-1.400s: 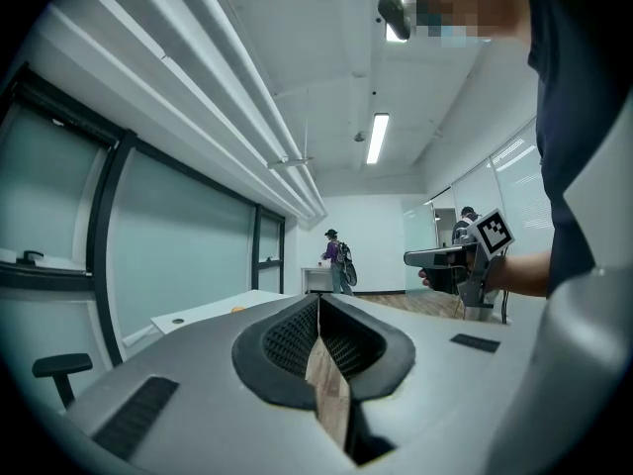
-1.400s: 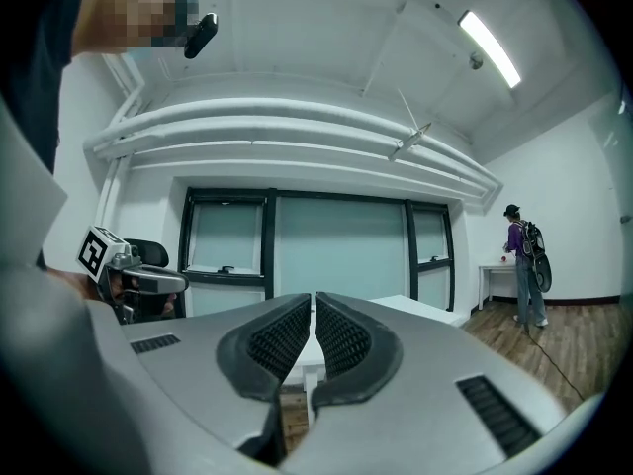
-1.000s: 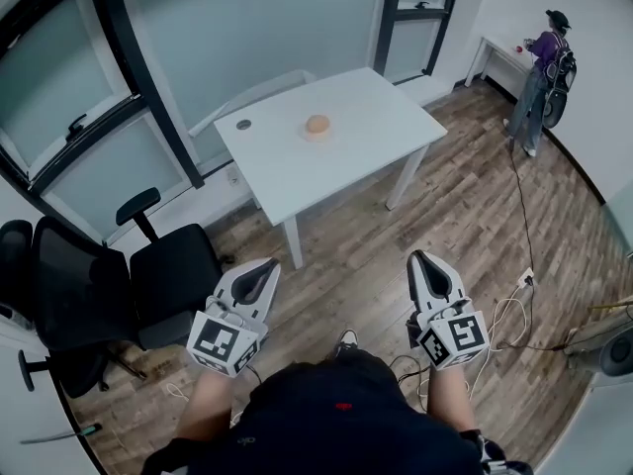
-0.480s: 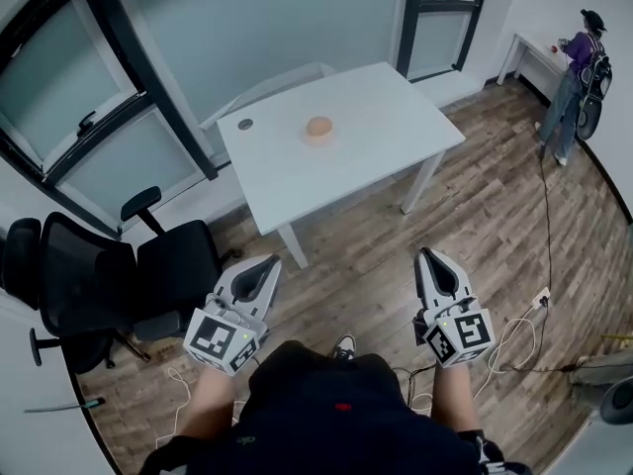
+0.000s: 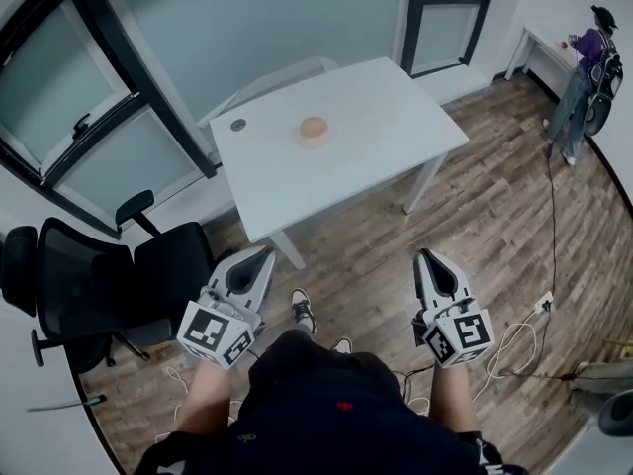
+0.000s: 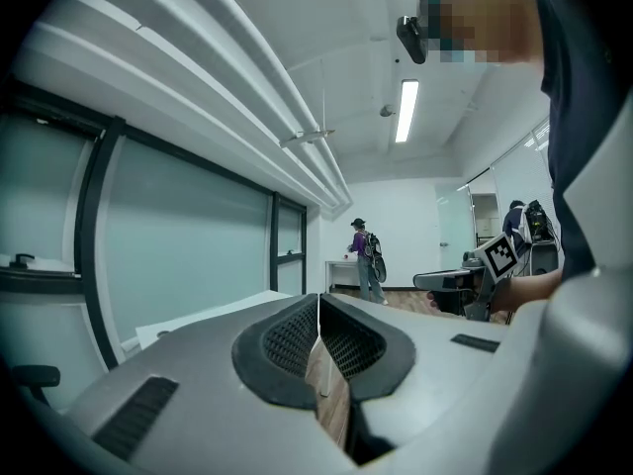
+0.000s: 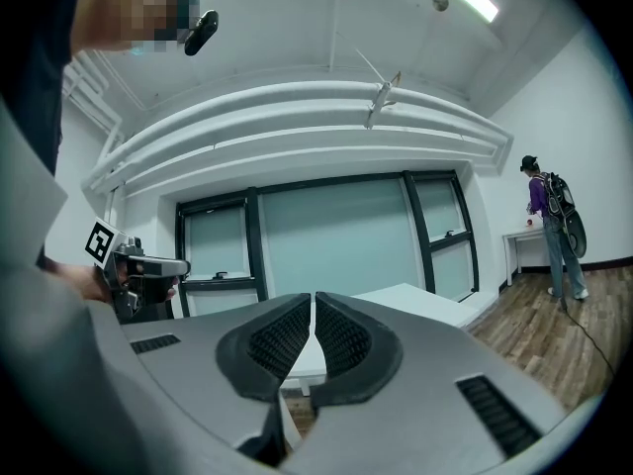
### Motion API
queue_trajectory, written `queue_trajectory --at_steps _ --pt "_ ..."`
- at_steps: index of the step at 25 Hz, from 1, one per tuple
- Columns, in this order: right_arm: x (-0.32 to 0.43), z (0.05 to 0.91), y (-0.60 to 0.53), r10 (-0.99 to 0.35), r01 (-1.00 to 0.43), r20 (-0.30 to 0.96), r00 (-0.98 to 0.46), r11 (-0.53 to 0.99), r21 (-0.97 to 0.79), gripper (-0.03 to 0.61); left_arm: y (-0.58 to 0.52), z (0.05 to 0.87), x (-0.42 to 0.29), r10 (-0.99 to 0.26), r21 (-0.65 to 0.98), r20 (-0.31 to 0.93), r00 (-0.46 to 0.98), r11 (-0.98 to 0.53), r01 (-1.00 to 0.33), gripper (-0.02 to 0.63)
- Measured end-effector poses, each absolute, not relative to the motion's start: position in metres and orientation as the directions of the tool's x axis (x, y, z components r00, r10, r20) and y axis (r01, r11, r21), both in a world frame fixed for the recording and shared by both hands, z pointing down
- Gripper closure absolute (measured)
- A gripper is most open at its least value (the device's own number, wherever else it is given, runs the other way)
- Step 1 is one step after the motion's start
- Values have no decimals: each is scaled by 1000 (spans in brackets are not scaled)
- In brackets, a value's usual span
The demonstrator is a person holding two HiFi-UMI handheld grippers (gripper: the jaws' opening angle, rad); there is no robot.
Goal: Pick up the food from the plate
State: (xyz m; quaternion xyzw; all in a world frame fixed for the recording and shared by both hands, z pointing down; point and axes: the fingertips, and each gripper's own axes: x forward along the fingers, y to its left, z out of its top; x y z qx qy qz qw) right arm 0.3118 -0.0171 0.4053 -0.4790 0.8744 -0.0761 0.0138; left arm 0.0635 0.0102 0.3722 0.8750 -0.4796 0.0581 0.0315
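A round orange piece of food (image 5: 314, 126) lies on a small pale plate (image 5: 302, 139) near the middle of a white table (image 5: 376, 137), far ahead of me. My left gripper (image 5: 263, 254) is held low at my left, shut and empty, well short of the table. Level with it on the other side, my right gripper (image 5: 425, 257) is also shut with nothing in it. In the left gripper view the jaws (image 6: 318, 300) meet at their tips; in the right gripper view the jaws (image 7: 313, 298) do the same.
A black office chair (image 5: 109, 285) stands to my left by the glass wall (image 5: 198, 28). A dark round disc (image 5: 238, 124) sits on the table's left corner. A person (image 5: 586, 72) stands at a far counter on the right. Cables (image 5: 534, 315) trail over the wooden floor.
I have stepped forward; a foot now shows below the table's near edge. The table sits slightly closer. Both grippers stay shut and level.
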Motion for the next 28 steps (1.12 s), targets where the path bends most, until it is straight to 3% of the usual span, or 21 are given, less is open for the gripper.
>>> queue_trajectory --at_steps 12,20,28 --pt "275 414 -117 -828 -835 107 -550 542 -96 546 -95 389 28 -833 49 115 541 -539 -841 586" --pt "184 417 -220 -786 -802 165 -596 594 -67 546 -185 390 -52 -860 89 71 506 -500 -862 586" --pt "93 415 -294 -754 -771 192 -628 636 -26 546 -248 413 -119 -831 136 136 540 -524 -841 586"
